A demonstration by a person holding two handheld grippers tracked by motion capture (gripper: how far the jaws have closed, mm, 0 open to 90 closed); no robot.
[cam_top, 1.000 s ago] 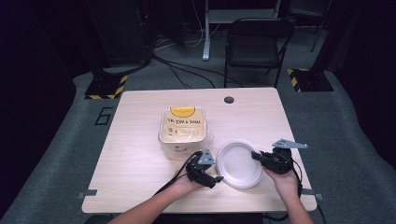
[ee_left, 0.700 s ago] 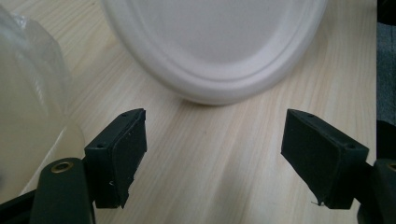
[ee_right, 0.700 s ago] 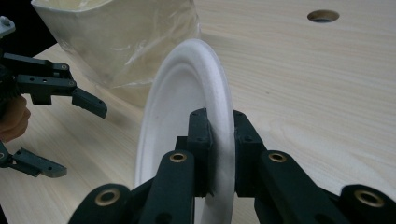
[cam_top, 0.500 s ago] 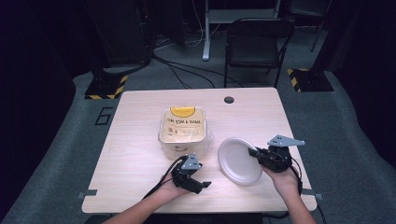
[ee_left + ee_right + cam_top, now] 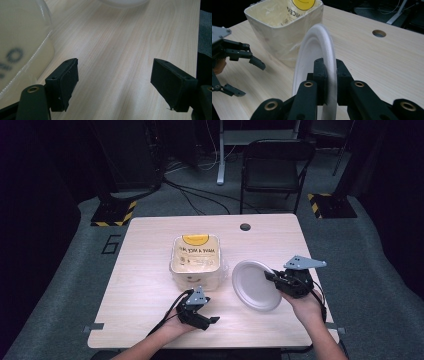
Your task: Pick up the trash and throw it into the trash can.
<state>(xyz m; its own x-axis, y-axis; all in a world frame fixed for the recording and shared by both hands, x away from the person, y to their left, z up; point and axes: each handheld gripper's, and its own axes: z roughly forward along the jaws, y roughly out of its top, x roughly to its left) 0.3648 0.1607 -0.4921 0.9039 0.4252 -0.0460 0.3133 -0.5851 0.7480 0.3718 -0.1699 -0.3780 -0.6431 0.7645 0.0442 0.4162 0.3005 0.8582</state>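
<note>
At 7 o'clock on the pale wood table [image 5: 140,270], the left hand [image 5: 172,329] rests low, its left gripper [image 5: 207,320] pointing toward 3 o'clock, its 2 black jaws spread wide over bare wood, holding nothing. At the center stands a cream square tub [image 5: 196,257] under clear film, printed contents inside. At 4 o'clock the right hand [image 5: 306,306] tilts the right gripper [image 5: 270,276], clamped on the rim of a round white plate [image 5: 256,285], smooth and tipped up on edge.
</note>
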